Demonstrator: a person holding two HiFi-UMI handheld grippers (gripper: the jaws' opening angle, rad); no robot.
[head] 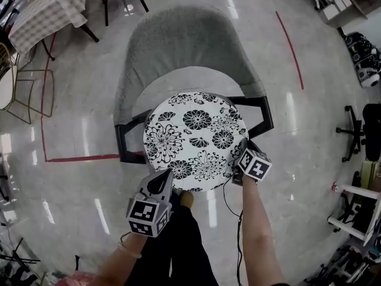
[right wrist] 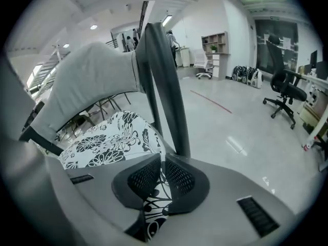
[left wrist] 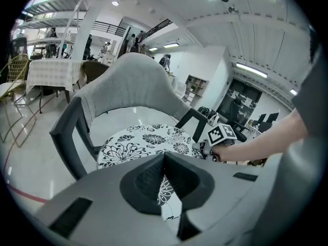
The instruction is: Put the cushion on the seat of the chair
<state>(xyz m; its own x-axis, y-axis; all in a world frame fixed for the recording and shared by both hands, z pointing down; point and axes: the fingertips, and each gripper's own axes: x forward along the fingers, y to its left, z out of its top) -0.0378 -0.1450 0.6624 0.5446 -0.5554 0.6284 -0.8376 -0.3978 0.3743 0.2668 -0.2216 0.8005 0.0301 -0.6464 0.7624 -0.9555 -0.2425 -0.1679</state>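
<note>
A round white cushion [head: 196,139] with black flower print lies over the seat of the grey chair [head: 178,46], between its black armrests [head: 259,109]. My left gripper [head: 168,182] is shut on the cushion's near edge; in the left gripper view the fabric [left wrist: 166,193] is pinched between its pads [left wrist: 148,181]. At the cushion's right edge by the armrest, my right gripper [head: 243,159] is shut on the rim. The right gripper view shows printed fabric [right wrist: 154,209] clamped between the pads [right wrist: 179,178], beside the black armrest post [right wrist: 164,86].
A table with a checked cloth [head: 44,8] and a wire chair [head: 18,94] stand at the far left. Red tape lines [head: 289,40] mark the glossy floor. An office chair [head: 357,130] and a white rack [head: 357,219] are on the right.
</note>
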